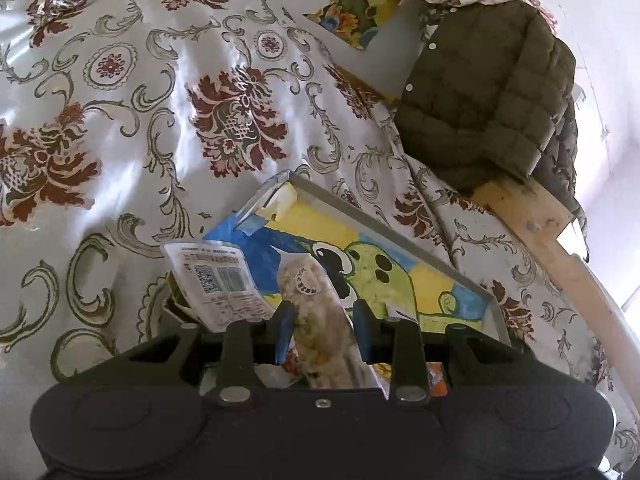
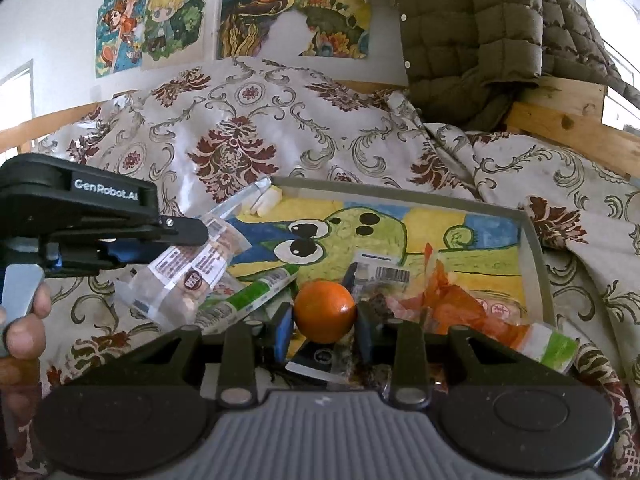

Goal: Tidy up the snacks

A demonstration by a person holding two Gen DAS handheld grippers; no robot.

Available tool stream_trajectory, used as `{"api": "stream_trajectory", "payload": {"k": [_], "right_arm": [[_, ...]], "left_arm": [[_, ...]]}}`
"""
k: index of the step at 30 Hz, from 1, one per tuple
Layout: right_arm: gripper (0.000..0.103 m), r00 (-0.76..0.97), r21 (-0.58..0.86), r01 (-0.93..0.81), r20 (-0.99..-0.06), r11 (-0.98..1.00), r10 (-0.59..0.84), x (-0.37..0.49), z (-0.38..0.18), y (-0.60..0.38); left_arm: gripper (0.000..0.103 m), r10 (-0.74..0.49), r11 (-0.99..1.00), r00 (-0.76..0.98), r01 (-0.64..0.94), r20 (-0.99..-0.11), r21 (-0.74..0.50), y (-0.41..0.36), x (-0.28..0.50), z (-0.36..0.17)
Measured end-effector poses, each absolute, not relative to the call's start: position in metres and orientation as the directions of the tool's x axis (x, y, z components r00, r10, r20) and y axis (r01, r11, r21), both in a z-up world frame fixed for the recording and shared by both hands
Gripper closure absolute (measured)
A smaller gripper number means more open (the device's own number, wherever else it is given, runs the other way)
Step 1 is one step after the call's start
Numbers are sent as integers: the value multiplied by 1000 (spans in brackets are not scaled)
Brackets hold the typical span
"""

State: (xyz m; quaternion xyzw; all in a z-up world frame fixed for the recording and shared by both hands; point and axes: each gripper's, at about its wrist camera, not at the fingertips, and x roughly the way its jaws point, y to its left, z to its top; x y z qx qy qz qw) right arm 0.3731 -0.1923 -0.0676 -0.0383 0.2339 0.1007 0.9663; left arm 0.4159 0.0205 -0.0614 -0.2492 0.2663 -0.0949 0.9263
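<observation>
A grey tray (image 2: 534,240) with a green cartoon creature painted inside lies on a patterned bedspread. My right gripper (image 2: 325,322) is shut on an orange (image 2: 324,310), held just over the tray's near part. My left gripper (image 1: 323,320) is shut on a clear packet of pale crumbly snack (image 1: 316,320) with a round sticker; in the right wrist view the same packet (image 2: 188,276) hangs at the tray's left edge. A white packet with a QR code (image 1: 218,280) lies by it. In the tray lie a green-and-white stick pack (image 2: 256,296), an orange wrapper (image 2: 452,300) and a barcode-labelled packet (image 2: 384,276).
The bedspread (image 1: 160,120) covers a bed with a wooden frame (image 2: 568,128). An olive quilted jacket (image 1: 488,92) hangs over the frame at the right. Colourful drawings (image 2: 292,16) are on the wall behind. A hand (image 2: 24,320) holds the left gripper's handle.
</observation>
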Motion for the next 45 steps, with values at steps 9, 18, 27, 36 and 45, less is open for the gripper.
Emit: {"api": "stream_trajectory", "payload": {"k": [9,18,27,36,45], "right_arm": [[54,875,-10,-202,-451,979,175,373,-64,-196],[20,917,37,-124,-378,992,128,349,-36,-216],[2,950,126,-39,-303,991,76,307,-2,-247],[0,957,155,-25,-281,988,69,237,6,-262],[0,955,177,-26,-287,984,77,178,6,-263]], "left_arm": [[42,-295,875,851,58,-434,-482,16,412,-54],[1,-259,908,900,103,-351,-405,10,375,-17],[1,-149,963,925,56,-349,-262,6,310,10],[1,-103,977,930,28,-353,-209,8,224,14],[1,-70,988,928,13,-367,-156,12,153,12]]}}
